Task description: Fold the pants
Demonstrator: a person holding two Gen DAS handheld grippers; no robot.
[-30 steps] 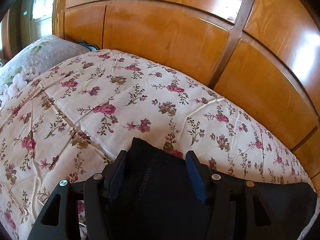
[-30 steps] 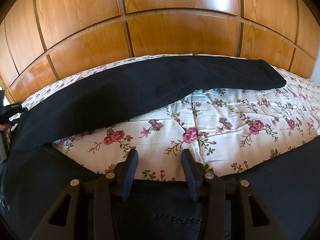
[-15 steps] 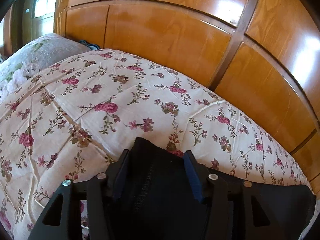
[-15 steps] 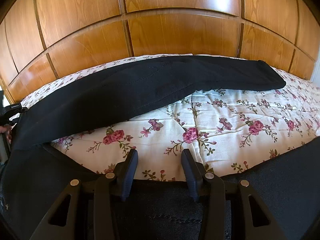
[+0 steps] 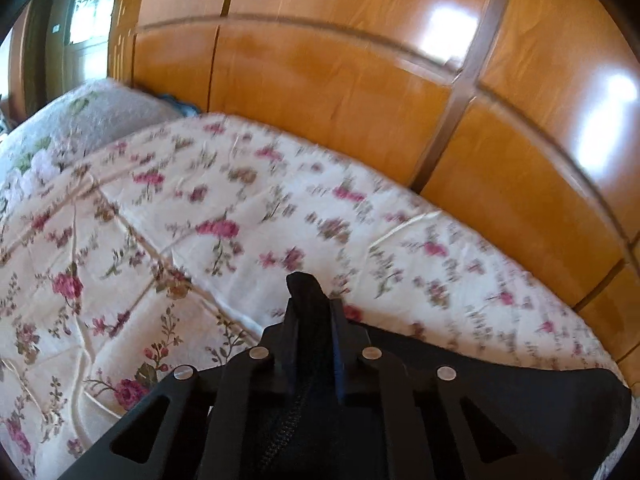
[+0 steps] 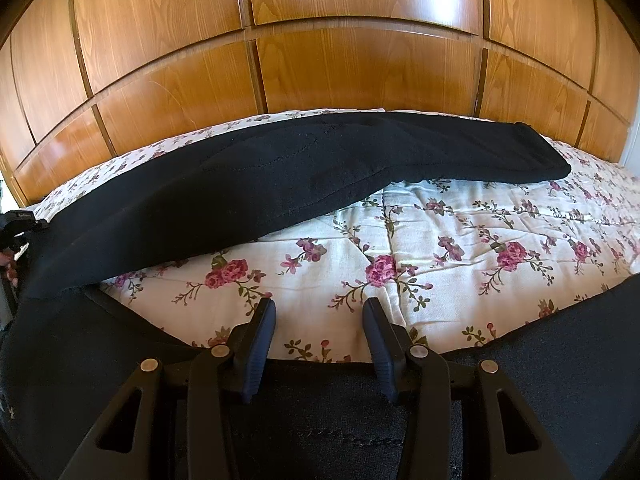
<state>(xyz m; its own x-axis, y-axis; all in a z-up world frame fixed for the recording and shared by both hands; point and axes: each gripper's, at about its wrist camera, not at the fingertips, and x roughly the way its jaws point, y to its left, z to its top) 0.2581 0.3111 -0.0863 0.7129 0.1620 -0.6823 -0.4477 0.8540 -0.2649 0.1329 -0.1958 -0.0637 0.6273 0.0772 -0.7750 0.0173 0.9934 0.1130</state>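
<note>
Black pants (image 6: 304,176) lie on a floral bedspread (image 6: 460,248). One leg stretches across the far side toward the right; the other part runs along the near edge under my right gripper. My left gripper (image 5: 314,316) is shut on a bunched corner of the black pants (image 5: 306,288), which sticks up between the fingers. My right gripper (image 6: 320,320) is open over the near edge of the pants (image 6: 320,400), with nothing between its fingers. The left gripper shows at the far left of the right wrist view (image 6: 16,228).
A glossy wooden panelled wall (image 6: 320,60) runs right behind the bed. A grey floral pillow (image 5: 80,120) lies at the far left of the bed. A window (image 5: 88,8) is at the upper left.
My left gripper has closed on the pants corner, which was lying between open fingers before. The left view is now blurred from motion. The right gripper has stayed open and still.
</note>
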